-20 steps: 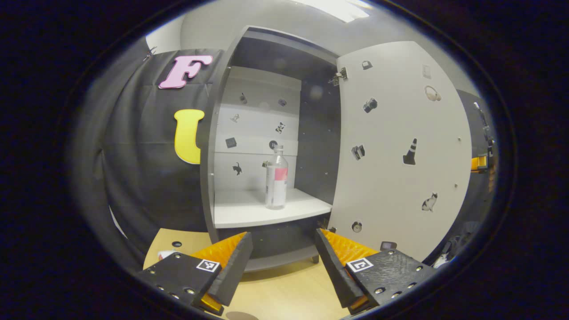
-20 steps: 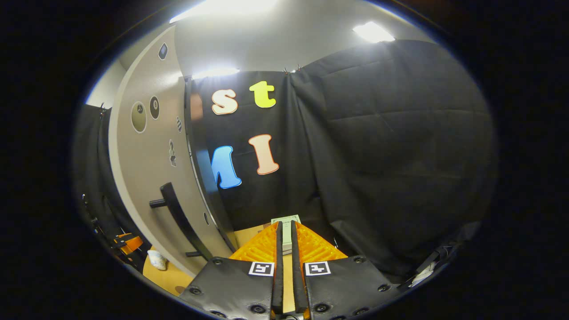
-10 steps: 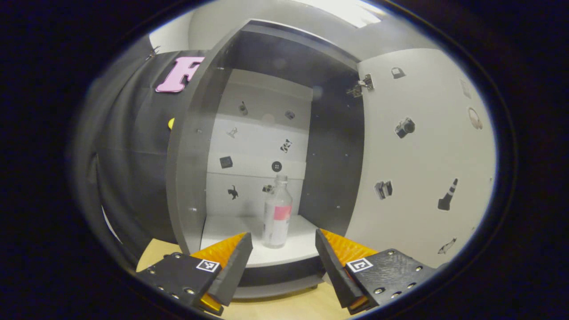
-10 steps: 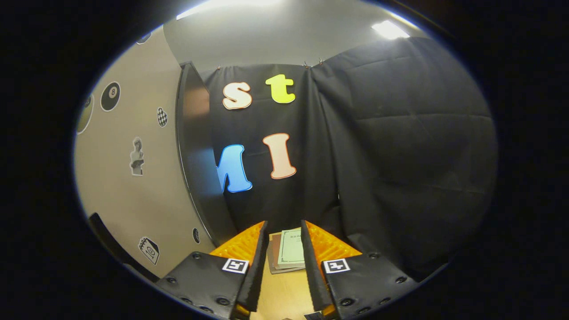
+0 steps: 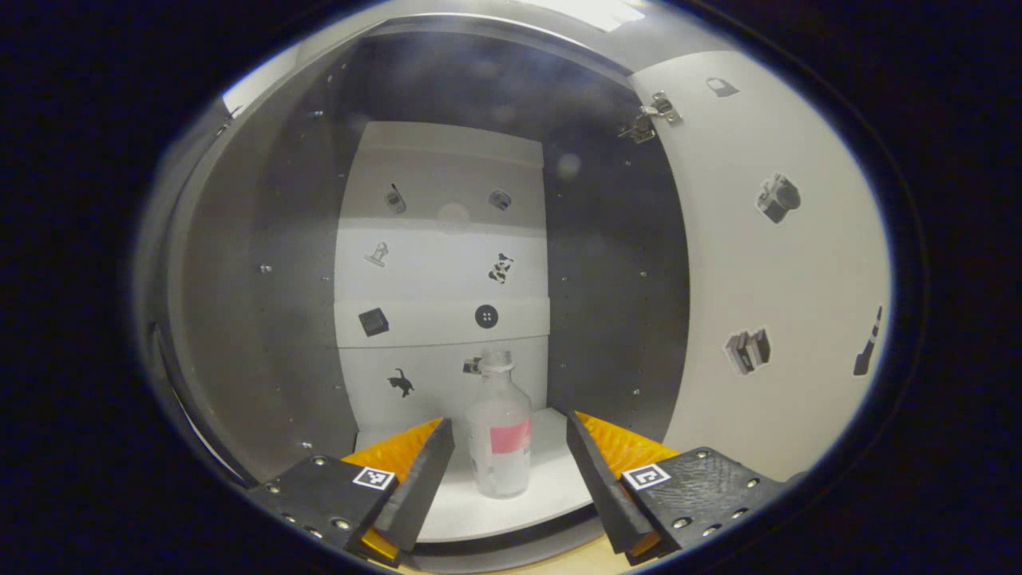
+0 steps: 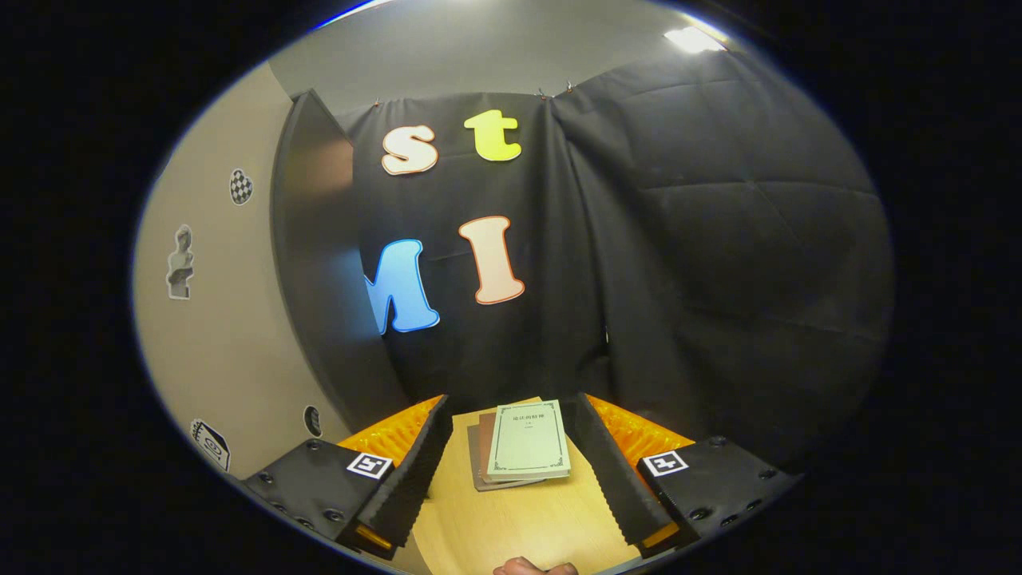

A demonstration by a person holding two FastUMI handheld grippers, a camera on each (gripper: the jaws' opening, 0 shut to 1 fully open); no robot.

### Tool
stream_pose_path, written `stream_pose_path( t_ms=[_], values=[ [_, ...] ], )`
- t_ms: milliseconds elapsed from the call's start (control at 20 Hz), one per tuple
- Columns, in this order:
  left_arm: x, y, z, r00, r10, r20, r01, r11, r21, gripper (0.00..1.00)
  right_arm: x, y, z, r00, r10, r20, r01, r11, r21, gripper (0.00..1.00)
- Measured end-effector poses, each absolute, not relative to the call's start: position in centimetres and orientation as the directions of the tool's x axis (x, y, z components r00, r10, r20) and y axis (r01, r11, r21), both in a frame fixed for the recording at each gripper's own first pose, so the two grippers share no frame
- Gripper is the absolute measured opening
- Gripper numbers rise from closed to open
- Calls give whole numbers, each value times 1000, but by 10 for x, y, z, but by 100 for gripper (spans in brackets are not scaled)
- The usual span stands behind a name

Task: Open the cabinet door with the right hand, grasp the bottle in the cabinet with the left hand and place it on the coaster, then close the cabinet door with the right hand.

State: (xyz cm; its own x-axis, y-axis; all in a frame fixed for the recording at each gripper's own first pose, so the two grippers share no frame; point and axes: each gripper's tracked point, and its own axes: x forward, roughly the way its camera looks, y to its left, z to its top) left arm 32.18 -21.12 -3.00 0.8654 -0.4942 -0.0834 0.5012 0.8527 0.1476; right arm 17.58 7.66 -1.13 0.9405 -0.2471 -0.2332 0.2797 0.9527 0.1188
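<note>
A clear plastic bottle (image 5: 500,435) with a pink label stands upright on the white shelf (image 5: 511,507) inside the open cabinet (image 5: 263,303). My left gripper (image 5: 505,455) is open, its fingers reaching in on either side of the bottle without touching it. The white cabinet door (image 5: 774,271), dotted with stickers, is swung open to the right of the left gripper view. In the right gripper view my right gripper (image 6: 511,459) is open over the wooden table (image 6: 519,519), with the door's outer face (image 6: 207,319) at the left.
A small stack of books (image 6: 519,443) lies on the table between and beyond the right gripper's fingers. Black cloth (image 6: 718,263) walls the booth behind. Dark cabinet side panels stand close on both sides of the left gripper. A fingertip (image 6: 531,568) shows at the bottom edge.
My left gripper has moved forward into the cabinet until its fingers flank the bottle. My right gripper has opened and swung away from the door handle toward the books.
</note>
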Motion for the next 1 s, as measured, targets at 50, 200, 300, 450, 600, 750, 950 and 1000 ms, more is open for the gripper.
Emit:
stream_pose_path(
  t_ms=[50,200,300,450,600,750,950,1000],
  values=[
    [329,-215,-34,865,-494,-89,502,851,154,87,176,76,-13,939,-243,-243,278,953,123,98],
    [350,-222,-49,864,-485,-137,501,856,127,88,175,75,-16,933,-242,-266,285,948,140,98],
    [362,-226,-57,860,-486,-153,504,856,115,87,176,73,-18,928,-251,-275,298,943,145,98],
    [376,-233,-66,857,-487,-171,509,853,119,87,176,69,-19,924,-263,-279,311,939,146,98],
    [387,-238,-71,856,-486,-174,508,854,115,87,177,66,-22,918,-276,-284,323,937,133,98],
    [393,-245,-76,846,-507,-166,524,848,83,87,177,64,-25,913,-281,-294,329,936,128,98],
    [395,-244,-82,841,-510,-180,528,847,66,87,178,60,-28,908,-298,-296,343,933,112,98],
    [396,-242,-80,846,-505,-172,522,850,70,80,178,60,-29,907,-297,-298,342,933,110,98]
  ],
)
